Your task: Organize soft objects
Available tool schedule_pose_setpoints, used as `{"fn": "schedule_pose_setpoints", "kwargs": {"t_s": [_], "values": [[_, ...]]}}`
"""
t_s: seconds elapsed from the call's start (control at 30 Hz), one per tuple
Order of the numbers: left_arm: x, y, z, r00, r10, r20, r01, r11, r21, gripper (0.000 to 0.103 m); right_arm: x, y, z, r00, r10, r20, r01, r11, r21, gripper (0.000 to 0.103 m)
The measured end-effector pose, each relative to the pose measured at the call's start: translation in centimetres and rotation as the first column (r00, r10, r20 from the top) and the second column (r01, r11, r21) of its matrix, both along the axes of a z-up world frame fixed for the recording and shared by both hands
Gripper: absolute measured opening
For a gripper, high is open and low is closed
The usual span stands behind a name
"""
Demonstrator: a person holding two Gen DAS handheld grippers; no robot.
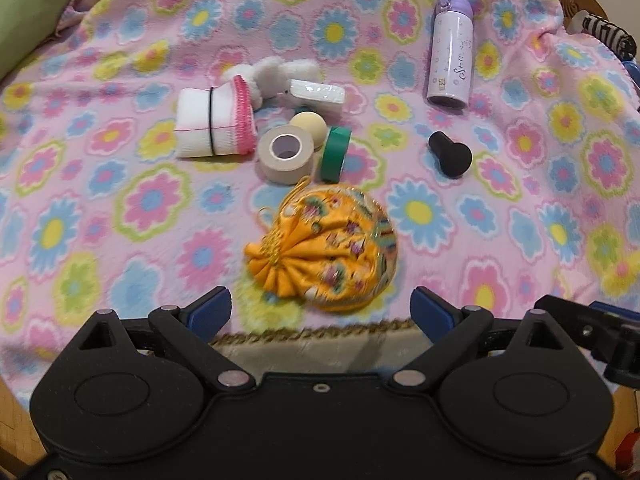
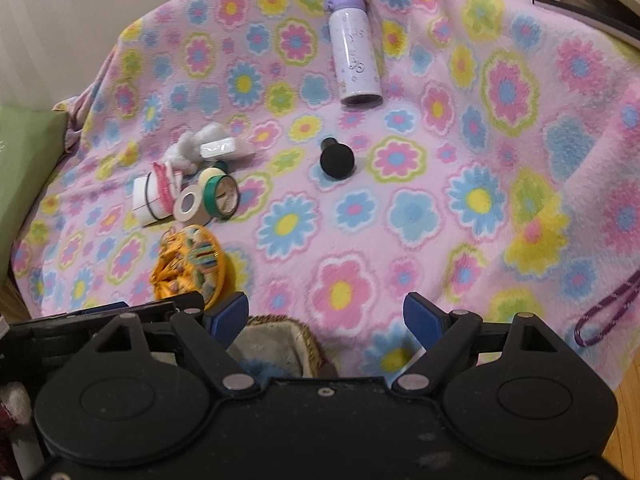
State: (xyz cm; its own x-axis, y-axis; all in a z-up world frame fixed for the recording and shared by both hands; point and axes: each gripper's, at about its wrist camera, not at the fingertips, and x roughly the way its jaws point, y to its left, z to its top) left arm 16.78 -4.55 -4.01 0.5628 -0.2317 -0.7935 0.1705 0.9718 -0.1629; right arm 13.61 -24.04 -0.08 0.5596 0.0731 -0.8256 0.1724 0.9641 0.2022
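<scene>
A yellow embroidered drawstring pouch lies on the floral blanket, just ahead of my open, empty left gripper. Behind it lie a folded white cloth with pink trim, a white fluffy toy, a beige ball, a beige tape roll and a green tape roll. In the right wrist view the pouch is at the left, and my right gripper is open and empty above a woven basket.
A lilac bottle lies at the back right, also in the right wrist view. A black knob-shaped object lies right of the tapes. A wrapped white pack sits by the toy. A green cushion is far left. A purple cord lies at the right.
</scene>
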Motion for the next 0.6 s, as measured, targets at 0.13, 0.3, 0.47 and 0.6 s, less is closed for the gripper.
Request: {"fn": "schedule_pose_setpoints", "kwargs": {"t_s": [0.13, 0.3, 0.47, 0.6], "values": [[1.0, -0.4, -0.6, 1.000, 0.018, -0.009, -0.019, 1.000, -0.011, 0.093, 1.4, -0.3, -0.7, 1.000, -0.004, -0.016, 0.004, 1.000, 0.000, 0.085], [2.3, -0.7, -1.4, 0.999, 0.031, -0.033, -0.031, 0.999, -0.020, 0.093, 2.6, -0.5, -1.4, 0.999, -0.007, -0.032, 0.007, 1.000, -0.004, 0.085], [3.5, -1.0, -2.2, 0.997, 0.049, -0.051, -0.050, 0.999, -0.019, 0.096, 3.6, -0.6, -2.0, 0.999, -0.007, -0.042, 0.006, 1.000, -0.006, 0.085], [4.0, -1.1, -2.6, 0.998, 0.056, -0.042, -0.057, 0.998, -0.013, 0.094, 4.3, -0.6, -2.4, 0.999, -0.008, -0.051, 0.007, 1.000, -0.014, 0.085]]}}
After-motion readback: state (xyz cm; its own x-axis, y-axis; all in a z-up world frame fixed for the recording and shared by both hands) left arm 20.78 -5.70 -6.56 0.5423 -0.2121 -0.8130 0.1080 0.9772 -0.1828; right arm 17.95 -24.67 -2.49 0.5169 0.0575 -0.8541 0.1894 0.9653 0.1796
